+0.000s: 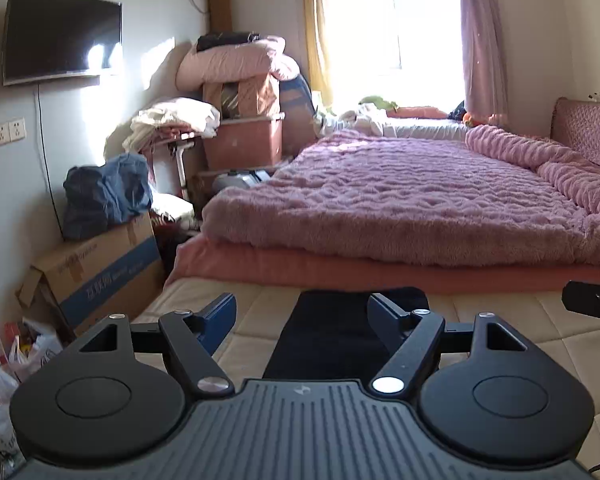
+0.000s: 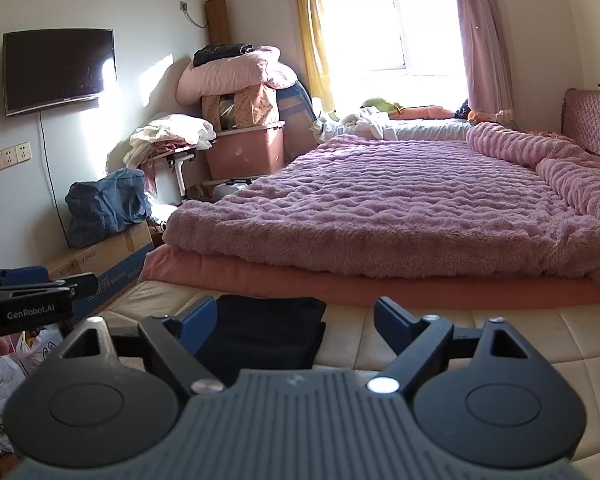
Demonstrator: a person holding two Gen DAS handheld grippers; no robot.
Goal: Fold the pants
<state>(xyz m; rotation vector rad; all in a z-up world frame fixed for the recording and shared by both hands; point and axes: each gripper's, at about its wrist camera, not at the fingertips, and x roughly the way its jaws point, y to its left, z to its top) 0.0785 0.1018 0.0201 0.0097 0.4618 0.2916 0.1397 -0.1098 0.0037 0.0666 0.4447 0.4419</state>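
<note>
Black pants (image 1: pixel 324 336) lie folded into a compact stack on the cream quilted mattress (image 1: pixel 500 316), just ahead of both grippers. My left gripper (image 1: pixel 302 312) is open and empty, its fingers spread to either side of the stack. My right gripper (image 2: pixel 296 316) is also open and empty; the pants (image 2: pixel 260 332) lie ahead between its fingers, toward the left one. The lower part of the pants is hidden behind the gripper bodies. The other gripper shows at each view's edge: the right one in the left wrist view (image 1: pixel 596 304), the left one in the right wrist view (image 2: pixel 24 304).
A fluffy pink blanket (image 1: pixel 400 196) covers the bed beyond the pants, over a salmon layer (image 1: pixel 340 268). Cardboard boxes (image 1: pixel 100 276), a blue bag (image 1: pixel 104 196), storage bins (image 1: pixel 244 144) and piled bedding stand along the left wall. Plastic bags (image 1: pixel 4 360) lie on the floor.
</note>
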